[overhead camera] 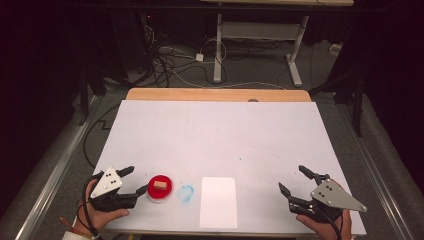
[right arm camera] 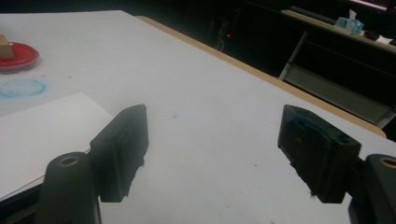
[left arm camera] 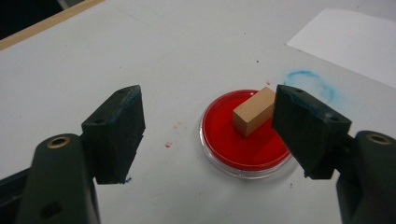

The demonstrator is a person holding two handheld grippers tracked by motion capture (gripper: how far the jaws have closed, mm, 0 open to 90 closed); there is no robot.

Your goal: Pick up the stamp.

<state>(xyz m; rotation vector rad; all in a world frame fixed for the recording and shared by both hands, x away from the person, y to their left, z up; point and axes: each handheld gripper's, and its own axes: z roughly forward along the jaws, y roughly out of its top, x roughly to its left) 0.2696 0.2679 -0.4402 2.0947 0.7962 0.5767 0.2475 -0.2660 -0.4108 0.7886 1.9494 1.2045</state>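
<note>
While the left gripper (overhead camera: 136,181) hovers with its jaws spread wide and nothing between the pads, the small wooden block (left arm camera: 254,112) lies just ahead of it, resting on the red ink pad (left arm camera: 243,140) in its shallow clear dish. In the left gripper view the block sits nearer the right-hand jaw than the left-hand one, angled across the line of approach, so the hand would likely need a slight shift and twist to bring the pads square onto the block's two long side faces. It looks like a light, stiff stamp of bare wood, easy to lift and unlikely to deform, though the smooth faces could slip if pinched near a corner; a hold on the middle of the long sides, above the inked underside, seems the safest. The dish is light too and may slide or lift along if the block sticks to the ink. Beyond the dish, a faint blue ring (overhead camera: 185,193) marks the table, and a white sheet of paper (overhead camera: 218,201) lies farther off, between the two grippers. The right gripper (overhead camera: 295,180) waits well apart on the far side of the paper, its jaws likewise spread and holding nothing.
</note>
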